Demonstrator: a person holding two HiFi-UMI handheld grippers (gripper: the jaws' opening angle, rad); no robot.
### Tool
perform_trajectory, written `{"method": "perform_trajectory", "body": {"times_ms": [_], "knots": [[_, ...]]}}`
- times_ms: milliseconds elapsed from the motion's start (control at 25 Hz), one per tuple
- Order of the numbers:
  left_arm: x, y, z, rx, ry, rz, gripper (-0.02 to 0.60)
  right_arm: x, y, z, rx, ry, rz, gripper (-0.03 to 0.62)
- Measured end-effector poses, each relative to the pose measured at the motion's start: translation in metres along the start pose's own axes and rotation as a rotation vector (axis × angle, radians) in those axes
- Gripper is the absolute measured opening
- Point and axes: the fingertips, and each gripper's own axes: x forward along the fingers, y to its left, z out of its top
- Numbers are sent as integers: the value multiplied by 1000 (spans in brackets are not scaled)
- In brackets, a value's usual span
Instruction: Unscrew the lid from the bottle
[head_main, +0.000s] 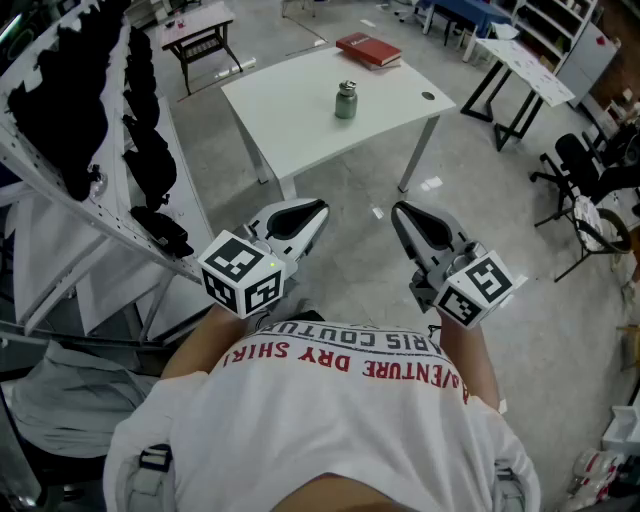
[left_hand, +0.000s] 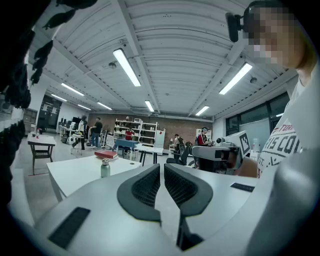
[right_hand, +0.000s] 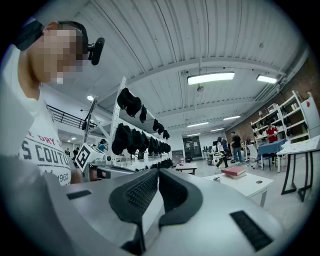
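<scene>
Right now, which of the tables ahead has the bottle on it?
The large white-legged table straight ahead: the metal bottle stands upright near its middle. The left table and the right table have black legs.

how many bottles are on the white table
1. The bottle stands upright near the middle of the white table, its lid on, with the red book at the far edge behind it. No other shows there.

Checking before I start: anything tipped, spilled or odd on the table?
Nothing stands out: the bottle stands upright, lid on, on the white table; the red book lies flat near its far edge.
</scene>
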Motion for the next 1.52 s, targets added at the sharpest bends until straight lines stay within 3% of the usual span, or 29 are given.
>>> {"method": "perform_trajectory", "body": {"times_ms": [440,480,560,600,840,1120,1520], "knots": [[5,-10,-14,4,-1,28,49,-29,-18,-10,38,6,-84,48],[5,-9,-16,1,0,30,62,-30,-20,-12,48,4,-84,102],[7,-4,-21,-3,7,35,184,-29,-23,-18,65,7,-80,212],[8,0,-23,-5,9,41,215,-28,-26,-21,68,11,-82,238],[24,33,-36,-21,27,91,303,-23,-54,-33,75,41,-137,308],[69,73,-49,-54,45,99,333,-7,-103,-47,92,72,-184,319],[167,144,-46,-67,108,98,342,56,-203,-54,126,100,-157,322]]}}
